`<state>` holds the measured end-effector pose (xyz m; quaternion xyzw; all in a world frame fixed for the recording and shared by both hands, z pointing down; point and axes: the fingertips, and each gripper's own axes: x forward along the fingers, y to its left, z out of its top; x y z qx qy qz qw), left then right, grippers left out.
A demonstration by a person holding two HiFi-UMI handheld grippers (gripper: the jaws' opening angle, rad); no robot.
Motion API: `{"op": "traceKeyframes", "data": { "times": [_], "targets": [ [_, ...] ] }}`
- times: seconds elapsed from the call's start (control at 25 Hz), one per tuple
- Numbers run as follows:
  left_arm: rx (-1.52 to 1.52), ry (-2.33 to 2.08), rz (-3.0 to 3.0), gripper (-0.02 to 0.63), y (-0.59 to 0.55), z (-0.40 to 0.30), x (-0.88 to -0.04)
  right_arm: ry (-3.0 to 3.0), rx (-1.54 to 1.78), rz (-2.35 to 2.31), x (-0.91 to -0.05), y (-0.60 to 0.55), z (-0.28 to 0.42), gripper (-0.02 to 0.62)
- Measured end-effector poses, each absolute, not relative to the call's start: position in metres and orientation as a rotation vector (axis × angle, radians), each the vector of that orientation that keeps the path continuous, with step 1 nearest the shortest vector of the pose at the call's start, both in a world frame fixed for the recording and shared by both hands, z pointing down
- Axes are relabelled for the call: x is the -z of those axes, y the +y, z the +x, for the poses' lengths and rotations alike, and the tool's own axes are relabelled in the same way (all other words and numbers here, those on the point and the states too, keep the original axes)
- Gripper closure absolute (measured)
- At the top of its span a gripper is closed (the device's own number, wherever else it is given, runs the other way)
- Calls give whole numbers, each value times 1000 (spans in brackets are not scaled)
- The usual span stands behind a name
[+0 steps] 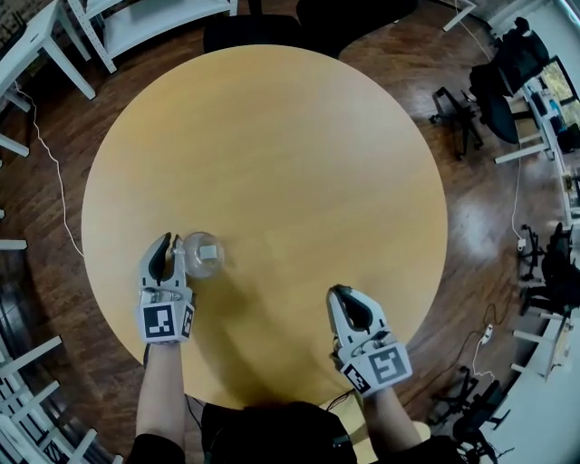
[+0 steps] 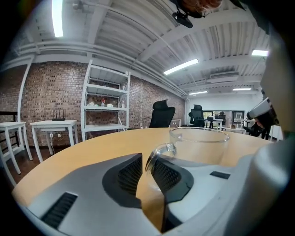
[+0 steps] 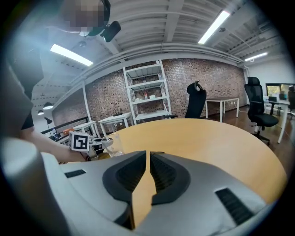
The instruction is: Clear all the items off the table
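A clear glass mug [image 1: 203, 254] stands on the round wooden table [image 1: 272, 136] near its front left edge. My left gripper [image 1: 174, 246] is right beside it on the left. In the left gripper view the mug [image 2: 199, 145] is upright, and its handle [image 2: 156, 154] sits between the two dark pads of the left gripper [image 2: 146, 168], which are drawn in against it. My right gripper [image 1: 337, 292] hovers over the front right of the table, shut with nothing in it; the right gripper view shows its pads [image 3: 148, 159] together and the mug [image 3: 113, 144] far off to the left.
Black office chairs [image 1: 494, 86] stand on the wood floor at the right, and another black chair [image 1: 254, 32] at the table's far side. White shelving [image 1: 136, 23] and white desks [image 1: 36, 45] stand at the back left. A cable [image 1: 50, 154] runs along the floor on the left.
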<state>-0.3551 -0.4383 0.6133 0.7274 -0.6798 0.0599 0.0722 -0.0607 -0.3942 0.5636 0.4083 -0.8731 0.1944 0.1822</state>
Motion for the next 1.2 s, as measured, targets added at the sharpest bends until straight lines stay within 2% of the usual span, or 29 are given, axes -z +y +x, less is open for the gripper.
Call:
{"op": "traceKeyframes", "data": {
  "times": [0.12,0.8,1.2],
  "targets": [
    [-144,-2039,2165,581,-438,-356,-615,-2443,-527,1143,-569,-387,-60,566],
    [17,-1983,2118,580,-399,-388,-589,-2365,-323,1249,-548,-365,-68,566],
    [83,-1856,2299,580,-343,-374,-523,-2348,-222,1462,-485,-297,-60,565]
  ]
}}
